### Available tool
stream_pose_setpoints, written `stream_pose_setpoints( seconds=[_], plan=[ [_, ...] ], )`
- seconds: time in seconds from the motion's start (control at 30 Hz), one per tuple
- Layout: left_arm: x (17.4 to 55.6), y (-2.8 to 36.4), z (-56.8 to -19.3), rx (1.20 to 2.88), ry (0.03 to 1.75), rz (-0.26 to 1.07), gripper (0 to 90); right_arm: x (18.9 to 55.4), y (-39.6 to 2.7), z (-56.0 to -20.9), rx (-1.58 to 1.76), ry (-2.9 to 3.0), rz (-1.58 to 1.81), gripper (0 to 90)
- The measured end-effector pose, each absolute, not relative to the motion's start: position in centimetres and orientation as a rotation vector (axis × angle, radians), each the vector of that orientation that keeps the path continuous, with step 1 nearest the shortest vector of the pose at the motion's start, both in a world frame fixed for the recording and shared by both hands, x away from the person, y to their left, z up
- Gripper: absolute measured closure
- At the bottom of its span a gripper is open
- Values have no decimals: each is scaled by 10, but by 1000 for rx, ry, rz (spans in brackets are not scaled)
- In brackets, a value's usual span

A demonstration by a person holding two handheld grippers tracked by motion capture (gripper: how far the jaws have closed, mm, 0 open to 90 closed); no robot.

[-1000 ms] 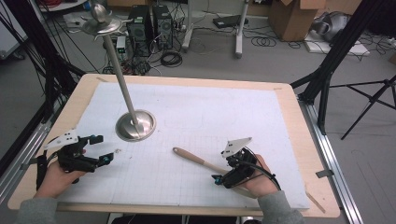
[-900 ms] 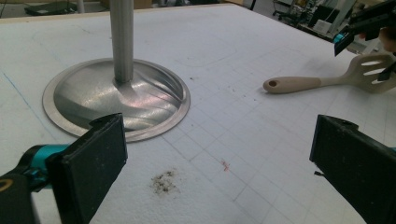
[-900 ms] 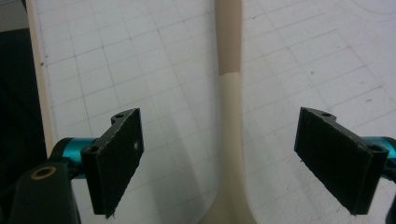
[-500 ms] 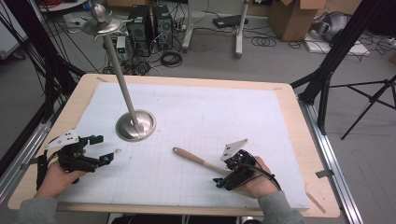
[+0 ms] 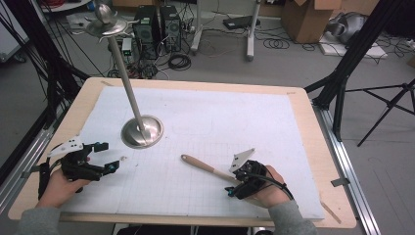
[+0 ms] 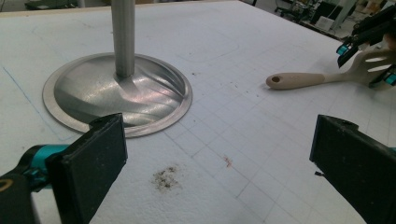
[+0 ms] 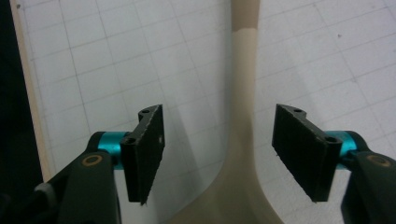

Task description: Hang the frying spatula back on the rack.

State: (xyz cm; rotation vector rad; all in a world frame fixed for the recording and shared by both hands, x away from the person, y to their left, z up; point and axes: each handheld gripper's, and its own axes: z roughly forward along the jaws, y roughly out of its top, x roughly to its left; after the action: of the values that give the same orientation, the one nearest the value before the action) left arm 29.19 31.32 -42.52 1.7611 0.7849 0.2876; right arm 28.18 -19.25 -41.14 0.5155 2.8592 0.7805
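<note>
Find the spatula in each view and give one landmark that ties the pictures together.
High view: the spatula lies lower middle on the white gridded mat, its blade end under the right gripper.
Left gripper view: upper right, handle pointing left.
Right gripper view: centre, its neck running up between the two fingers, untouched.
Shared landmark: the mat's grid lines; the metal stand links the first two.

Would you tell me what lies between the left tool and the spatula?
Only bare white gridded mat, as the high view shows; the spatula lies to the right, the left tool apart from it.
</note>
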Motion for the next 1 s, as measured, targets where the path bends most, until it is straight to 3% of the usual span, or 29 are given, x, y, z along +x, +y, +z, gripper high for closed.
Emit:
stream_pose_setpoints(
  seconds=[0.63,1.0],
  plan=[
    [292,315,-426,1765,791,286,44,280,-190,-414,491,2825,655,657],
    [291,315,-427,1765,797,281,44,283,-191,-415,506,2822,651,652]
  ],
)
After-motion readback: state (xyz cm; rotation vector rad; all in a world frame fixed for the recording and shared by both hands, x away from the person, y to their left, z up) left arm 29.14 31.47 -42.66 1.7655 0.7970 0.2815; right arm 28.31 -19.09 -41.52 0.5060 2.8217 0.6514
